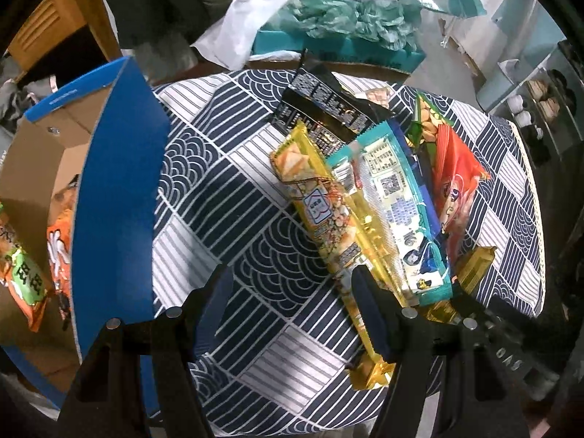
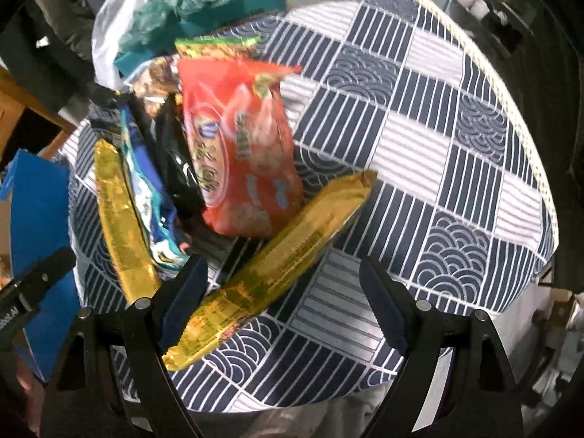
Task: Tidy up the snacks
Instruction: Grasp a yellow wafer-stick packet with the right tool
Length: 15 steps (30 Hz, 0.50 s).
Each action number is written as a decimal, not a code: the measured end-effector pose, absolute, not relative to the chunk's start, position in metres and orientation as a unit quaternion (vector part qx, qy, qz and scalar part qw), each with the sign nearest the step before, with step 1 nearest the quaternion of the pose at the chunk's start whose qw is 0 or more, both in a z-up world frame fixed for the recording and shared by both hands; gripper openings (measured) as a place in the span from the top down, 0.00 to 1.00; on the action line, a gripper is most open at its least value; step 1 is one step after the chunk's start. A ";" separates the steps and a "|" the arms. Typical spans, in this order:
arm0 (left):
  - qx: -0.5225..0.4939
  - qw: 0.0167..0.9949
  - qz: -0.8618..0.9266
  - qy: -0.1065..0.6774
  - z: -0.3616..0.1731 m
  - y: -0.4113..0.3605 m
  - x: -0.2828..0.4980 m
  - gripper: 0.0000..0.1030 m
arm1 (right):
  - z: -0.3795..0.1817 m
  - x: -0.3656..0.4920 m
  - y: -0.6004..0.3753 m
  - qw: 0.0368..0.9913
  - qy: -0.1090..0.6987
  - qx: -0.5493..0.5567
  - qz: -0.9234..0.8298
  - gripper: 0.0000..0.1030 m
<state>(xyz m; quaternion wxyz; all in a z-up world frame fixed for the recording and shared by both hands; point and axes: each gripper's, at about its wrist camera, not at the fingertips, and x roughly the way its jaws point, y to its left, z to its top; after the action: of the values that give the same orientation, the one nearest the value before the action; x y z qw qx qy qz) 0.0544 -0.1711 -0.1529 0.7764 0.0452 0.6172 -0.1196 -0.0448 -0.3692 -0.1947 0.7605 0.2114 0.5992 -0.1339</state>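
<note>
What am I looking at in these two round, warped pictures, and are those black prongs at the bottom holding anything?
No robot here: a person holds a two-finger gripper in each hand, and a wide-angle camera on each looks forward along its fingers. One picture comes from the left gripper, the other from the right gripper. The black prongs are the fingers.

Both look down on a table under a navy and white patterned cloth. On it lies a pile of snack packets: a red-orange packet, a long gold packet lying apart towards the right gripper, a yellow packet, a teal packet and a black packet. On the left stands a blue cardboard box with a few packets already inside.

Both grippers are open and hold nothing. The gold packet's near end lies between the right gripper's fingers, but they are not pressing it.
</note>
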 end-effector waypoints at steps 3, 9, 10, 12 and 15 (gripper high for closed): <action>0.042 0.772 -0.120 0.622 -0.158 -0.176 0.058 0.33 | -0.205 -0.043 -0.369 0.752 0.608 0.219 -0.129 0.17; 0.030 0.764 -0.116 0.635 -0.169 -0.184 0.066 0.33 | -0.226 -0.036 -0.365 0.737 0.629 0.217 -0.118 0.17; 0.031 0.762 -0.116 0.636 -0.172 -0.186 0.067 0.32 | -0.228 -0.035 -0.363 0.737 0.631 0.212 -0.115 0.19; 0.034 0.761 -0.113 0.638 -0.176 -0.189 0.070 0.27 | -0.230 -0.034 -0.361 0.741 0.632 0.202 -0.101 0.30; 0.030 0.759 -0.114 0.641 -0.182 -0.189 0.073 0.26 | -0.228 -0.035 -0.362 0.747 0.630 0.192 -0.085 0.39</action>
<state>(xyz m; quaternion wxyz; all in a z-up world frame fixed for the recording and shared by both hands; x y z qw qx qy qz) 0.0726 -0.1893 -0.1818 0.7586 0.0303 0.6408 -0.1141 -0.0346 -0.3618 -0.2285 0.7474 0.1923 0.6302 -0.0854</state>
